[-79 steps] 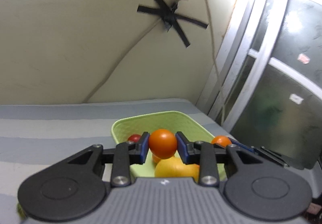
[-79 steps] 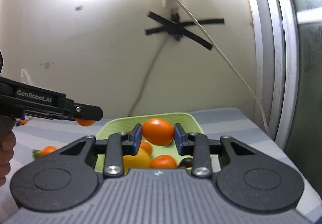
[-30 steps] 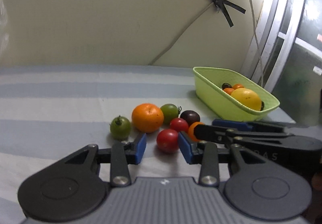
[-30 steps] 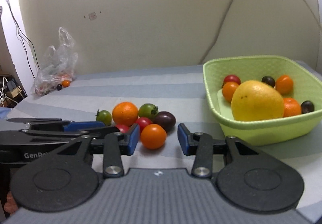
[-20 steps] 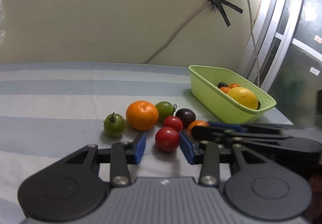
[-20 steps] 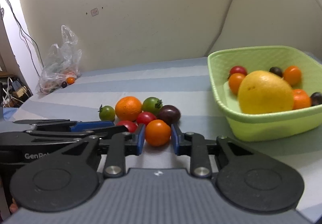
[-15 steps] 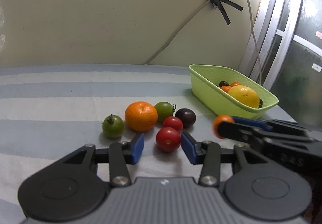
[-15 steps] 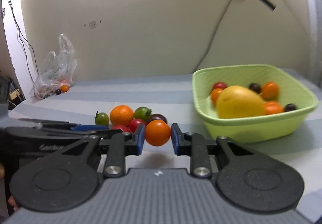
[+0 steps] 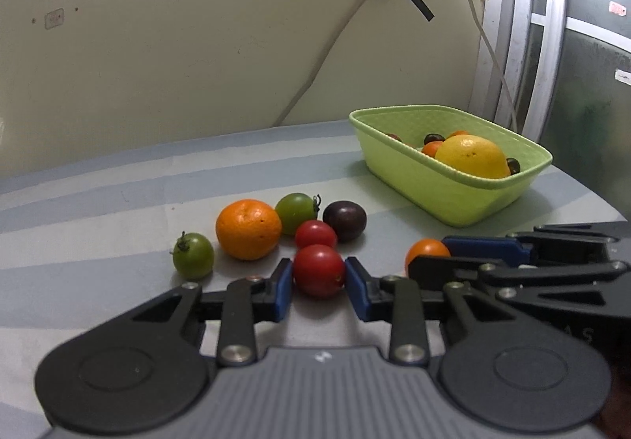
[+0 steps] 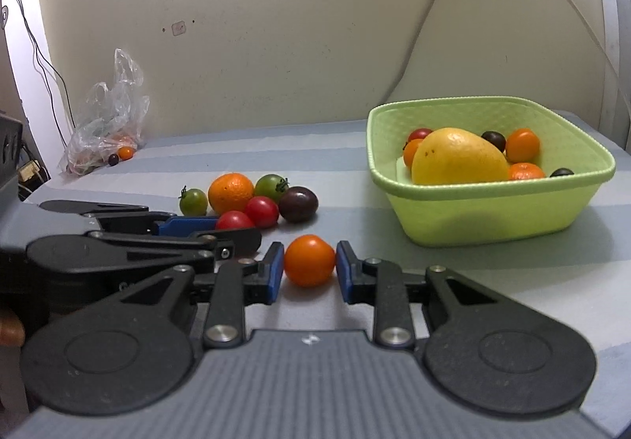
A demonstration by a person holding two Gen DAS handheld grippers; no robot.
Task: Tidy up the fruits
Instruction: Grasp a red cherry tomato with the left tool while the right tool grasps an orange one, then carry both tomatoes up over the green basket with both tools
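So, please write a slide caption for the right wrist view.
Right gripper gripping an orange tomato beside the green basket.

Bare striped tabletop [image 10: 339, 167] between fruit cluster [image 10: 252, 198] and green basket [image 10: 489, 210], wall close behind

Loose fruits [image 10: 252, 202] on table [image 10: 221, 159], left of fruit-filled basket [image 10: 493, 214].

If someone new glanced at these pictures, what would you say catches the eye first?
Probably the lime-green basket at the right, with a big yellow citrus fruit among small tomatoes. Next, the two grippers in front: the left gripper shut on a red tomato, the right gripper shut on an orange tomato.
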